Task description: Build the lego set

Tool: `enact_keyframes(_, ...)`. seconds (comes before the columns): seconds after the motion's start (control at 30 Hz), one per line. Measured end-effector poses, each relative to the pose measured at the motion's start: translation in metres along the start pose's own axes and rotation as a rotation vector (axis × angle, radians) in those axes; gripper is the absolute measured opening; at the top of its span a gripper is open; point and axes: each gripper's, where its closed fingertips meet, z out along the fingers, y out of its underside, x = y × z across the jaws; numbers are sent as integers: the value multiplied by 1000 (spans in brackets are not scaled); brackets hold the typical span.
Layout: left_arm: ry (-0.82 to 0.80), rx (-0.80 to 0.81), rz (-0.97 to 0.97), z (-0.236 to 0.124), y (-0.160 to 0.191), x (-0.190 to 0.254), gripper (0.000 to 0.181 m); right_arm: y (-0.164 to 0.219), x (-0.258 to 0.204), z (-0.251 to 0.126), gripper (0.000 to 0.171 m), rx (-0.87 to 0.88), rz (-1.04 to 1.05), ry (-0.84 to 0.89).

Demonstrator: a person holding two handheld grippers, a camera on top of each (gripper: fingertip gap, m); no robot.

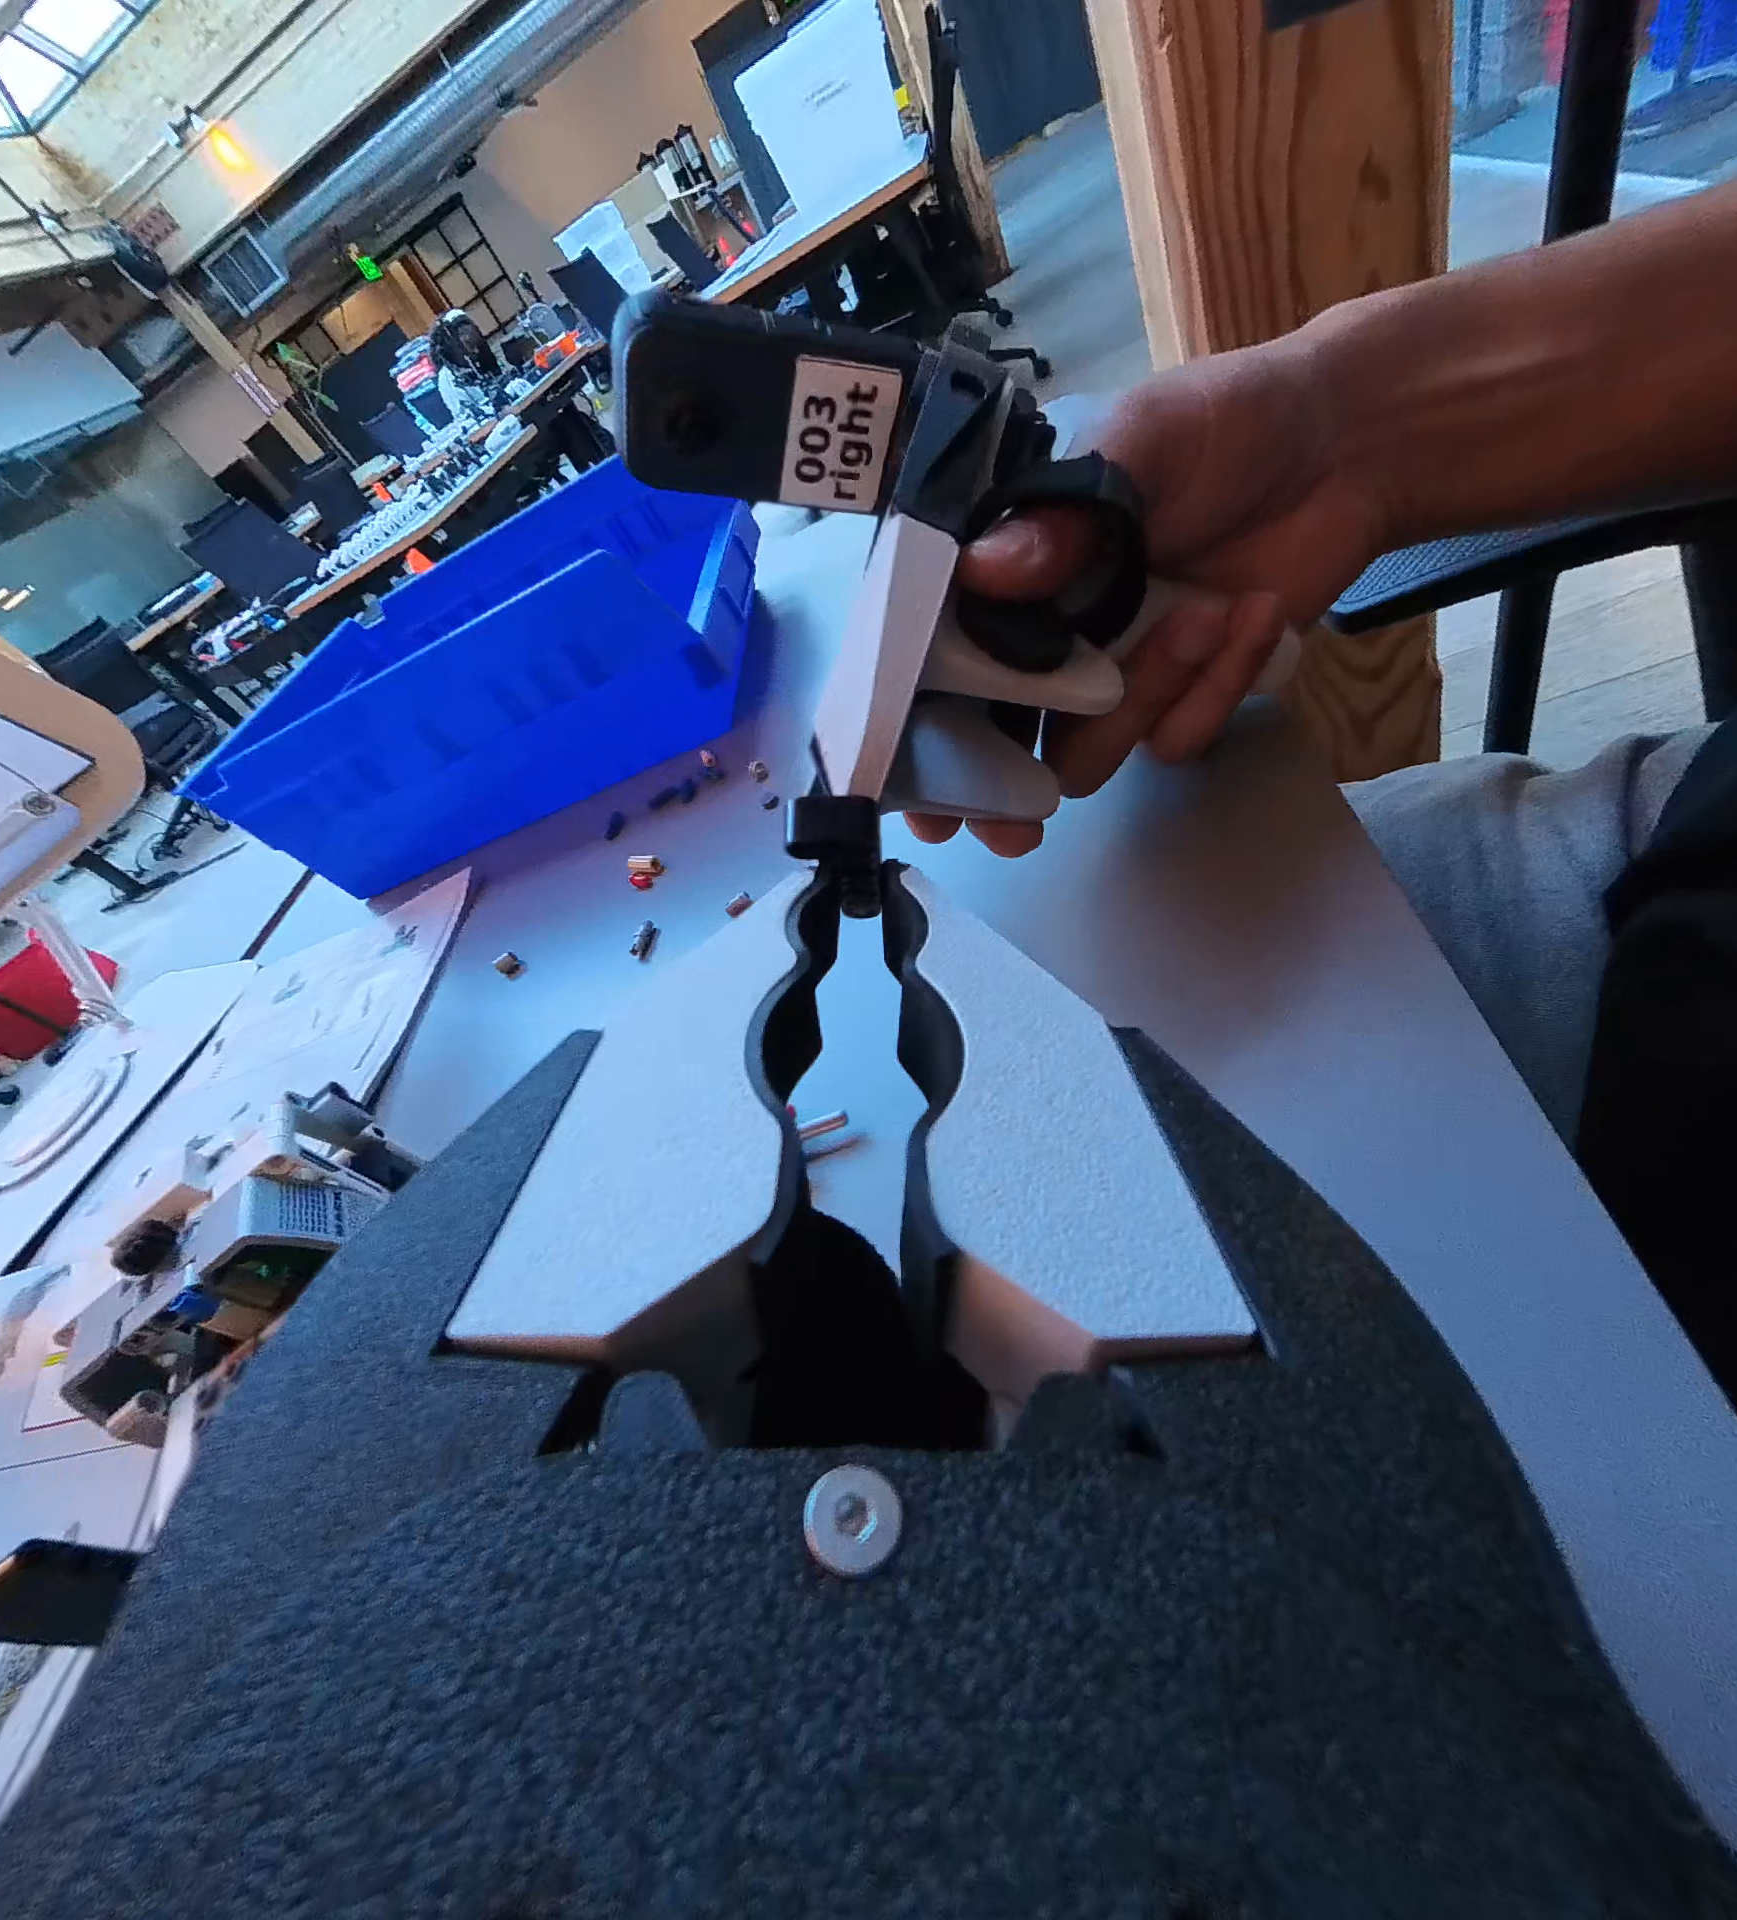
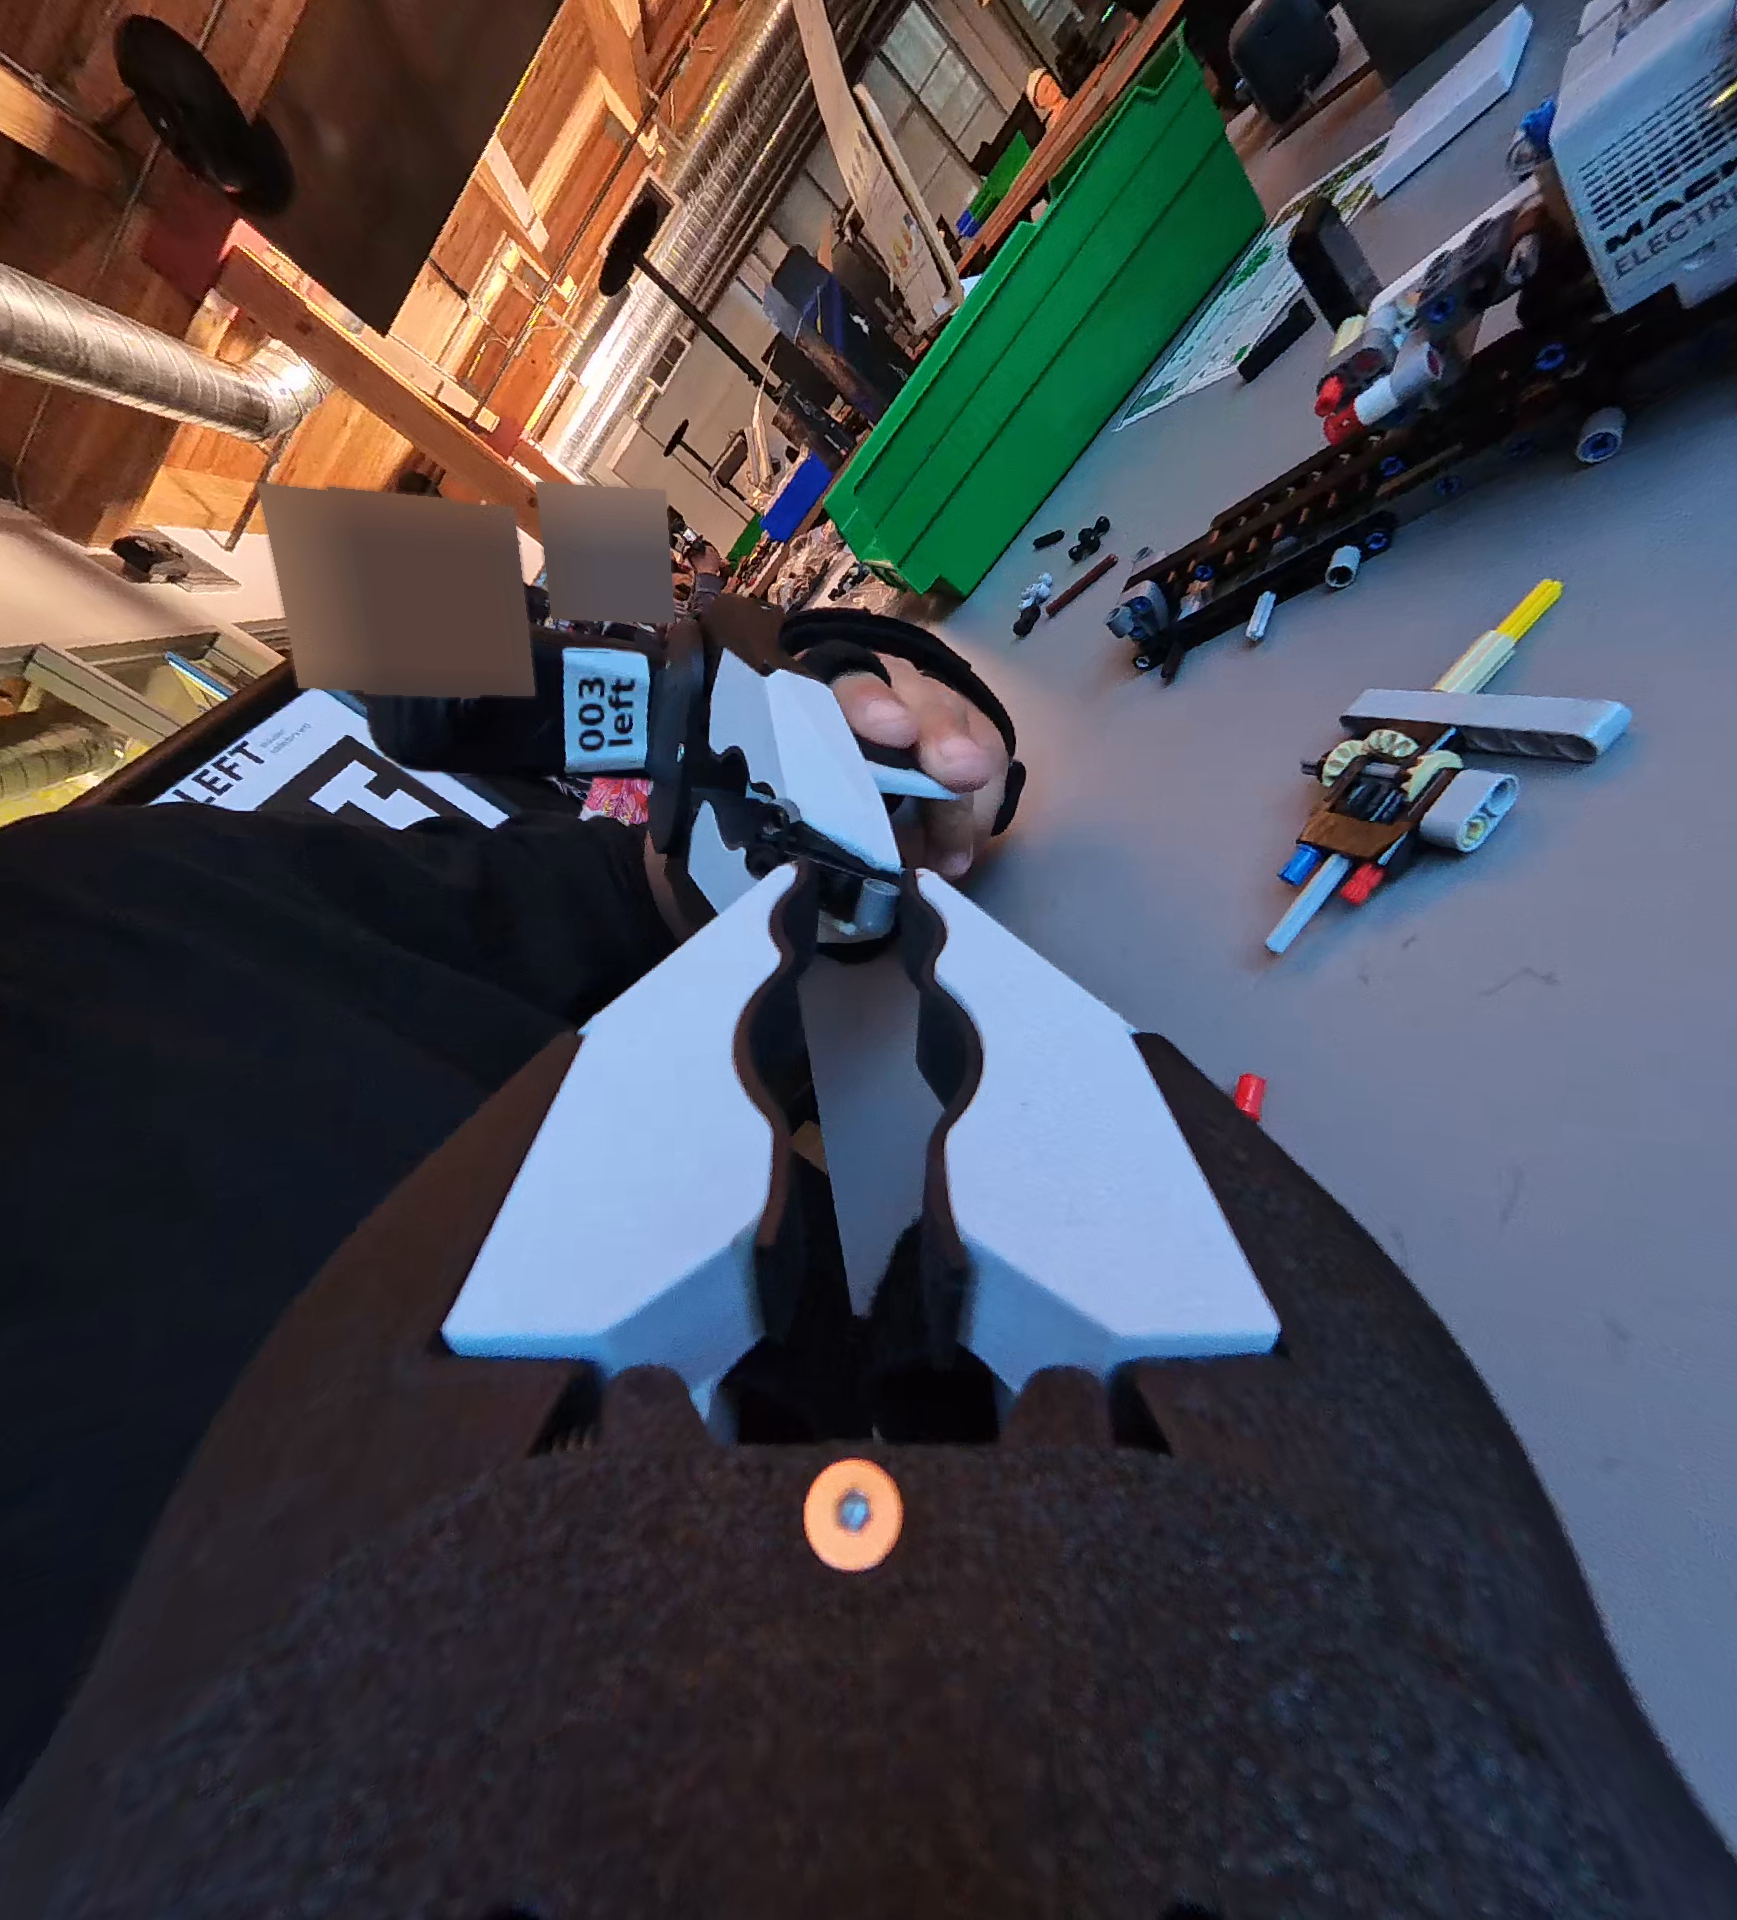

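My left gripper [image 1: 856, 896] is nearly shut, its fingertips pinching a small black ribbed lego piece [image 1: 859, 896] above the grey table [image 1: 1103, 935]. The right gripper [image 1: 831, 821], held by a hand, comes down from above, and its tips meet the piece's black cap [image 1: 828, 821]. In the right wrist view, my right gripper [image 2: 856, 906] is closed around a small grey and black round piece [image 2: 869, 906]. The left gripper [image 2: 812, 847] meets it there from the far side. The joint between the two parts is hidden by the fingertips.
A blue bin [image 1: 490, 707] stands behind several loose small pieces [image 1: 646, 868]; instruction sheets [image 1: 324, 997] lie to the left. A green bin [image 2: 1030, 343], a white truck cab [image 2: 1674, 177], a long black chassis [image 2: 1290, 530], a small subassembly [image 2: 1394, 800] and a red pin [image 2: 1248, 1093] lie on the table. Left and right tips are no more than a few centimetres apart.
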Motion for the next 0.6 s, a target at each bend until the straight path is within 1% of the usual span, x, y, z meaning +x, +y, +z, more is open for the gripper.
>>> enact_keyframes(0.17,14,-14,-31,0,1,-1,5,-1,1,0,16,6,-10,2)
enact_keyframes(0.23,14,-39,-79,0,4,-4,5,-6,4,-7,21,31,-12,16)
enact_keyframes(0.33,19,-46,-129,-1,7,-8,5,-10,9,-15,23,55,22,26)
enact_keyframes(0.47,38,-59,-203,1,11,-8,5,-7,9,-8,27,43,105,-26)
enact_keyframes(0.53,42,-54,-212,0,11,-8,5,-6,10,-4,26,32,129,-36)
enact_keyframes(0.6,35,-59,-187,0,11,-8,5,-9,9,-3,21,52,134,-44)
